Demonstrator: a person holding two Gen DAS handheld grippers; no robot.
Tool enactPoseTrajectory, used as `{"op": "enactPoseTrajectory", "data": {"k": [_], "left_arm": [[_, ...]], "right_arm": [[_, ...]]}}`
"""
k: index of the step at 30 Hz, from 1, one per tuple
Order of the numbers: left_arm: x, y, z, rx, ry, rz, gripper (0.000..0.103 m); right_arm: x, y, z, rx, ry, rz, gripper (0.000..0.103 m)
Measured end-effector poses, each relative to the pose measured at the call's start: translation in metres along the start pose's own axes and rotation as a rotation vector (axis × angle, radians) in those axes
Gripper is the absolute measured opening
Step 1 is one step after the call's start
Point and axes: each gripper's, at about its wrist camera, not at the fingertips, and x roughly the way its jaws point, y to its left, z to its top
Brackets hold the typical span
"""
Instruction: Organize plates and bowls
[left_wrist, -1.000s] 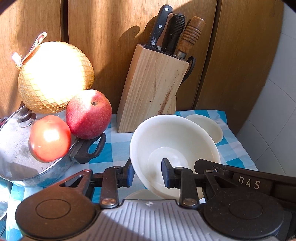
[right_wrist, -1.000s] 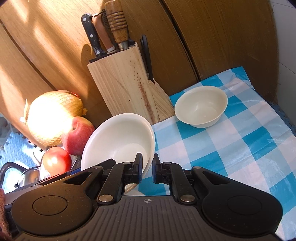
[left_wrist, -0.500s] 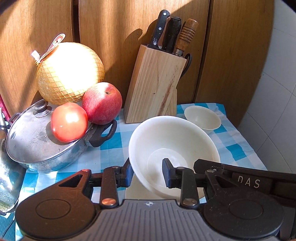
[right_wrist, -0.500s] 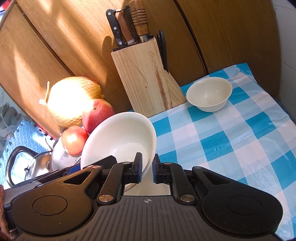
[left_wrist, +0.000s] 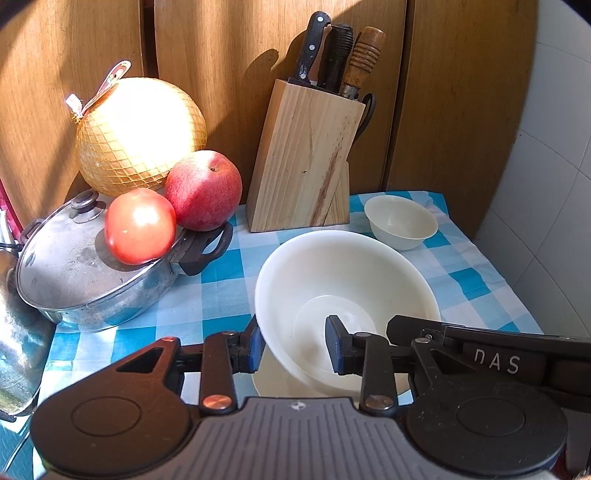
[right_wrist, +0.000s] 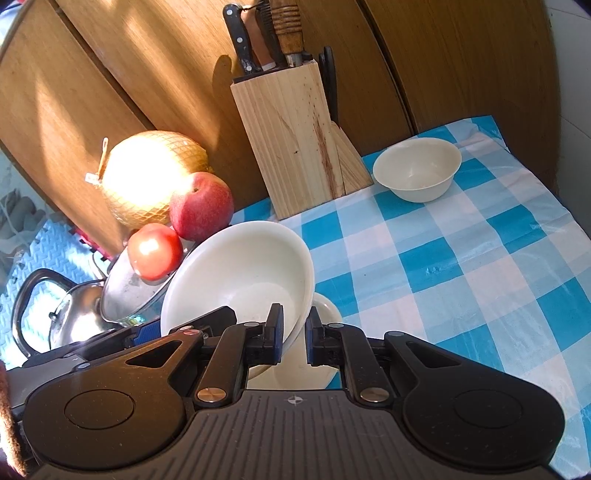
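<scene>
Bowl (right_wrist: 240, 273), pinched at its rim by right gripper (right_wrist: 294, 334), has risen off plate (right_wrist: 325, 310); left gripper (left_wrist: 291, 345) gapes.

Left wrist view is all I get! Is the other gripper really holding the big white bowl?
Observer: Yes. The right gripper pinches the big bowl by its rim, jaws nearly closed.
Operator: What's the shiny thing beside the pot?
Observer: A steel kettle with a black loop handle.
Operator: And past that?
Observer: A blue foam floor mat.
</scene>
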Motion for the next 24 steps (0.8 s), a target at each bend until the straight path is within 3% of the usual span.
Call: {"op": "enactPoseTrajectory", "data": {"k": [24], "left_arm": [[0.022,0.006,-0.015,-0.004,0.089,0.008,0.027]], "right_arm": [[0.015,-0.002,-0.013,-0.020,0.082,-0.034,0.018]]}}
